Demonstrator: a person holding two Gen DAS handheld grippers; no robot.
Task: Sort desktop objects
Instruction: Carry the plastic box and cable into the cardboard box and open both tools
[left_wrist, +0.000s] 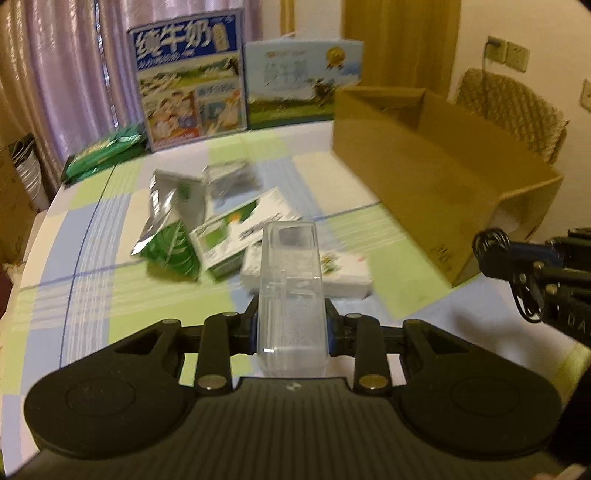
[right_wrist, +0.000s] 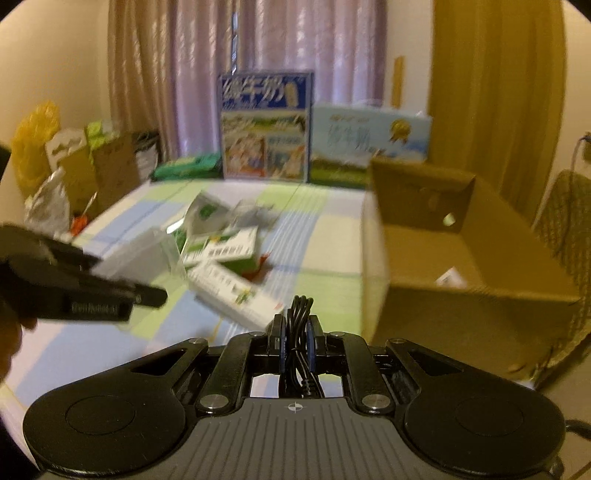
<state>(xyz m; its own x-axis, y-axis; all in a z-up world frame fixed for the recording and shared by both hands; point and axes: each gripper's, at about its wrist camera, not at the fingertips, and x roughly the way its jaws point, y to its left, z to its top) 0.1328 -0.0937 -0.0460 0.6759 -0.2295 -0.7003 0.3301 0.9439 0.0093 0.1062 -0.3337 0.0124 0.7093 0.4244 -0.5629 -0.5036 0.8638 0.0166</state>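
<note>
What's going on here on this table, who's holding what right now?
A person is sorting the table with a gripper in each hand. The left gripper is shut on a clear plastic box, and the right gripper is shut on a coiled black cable. Both are above the checked tablecloth. Several packets and cartons lie in a pile mid-table, and an open cardboard box stands to the right.

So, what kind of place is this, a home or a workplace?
Probably a room in a home: pale purple pleated curtains, a table with a green-and-blue checked cloth, and a woven wicker chair beside it. Printed milk cartons stand at the back.
</note>
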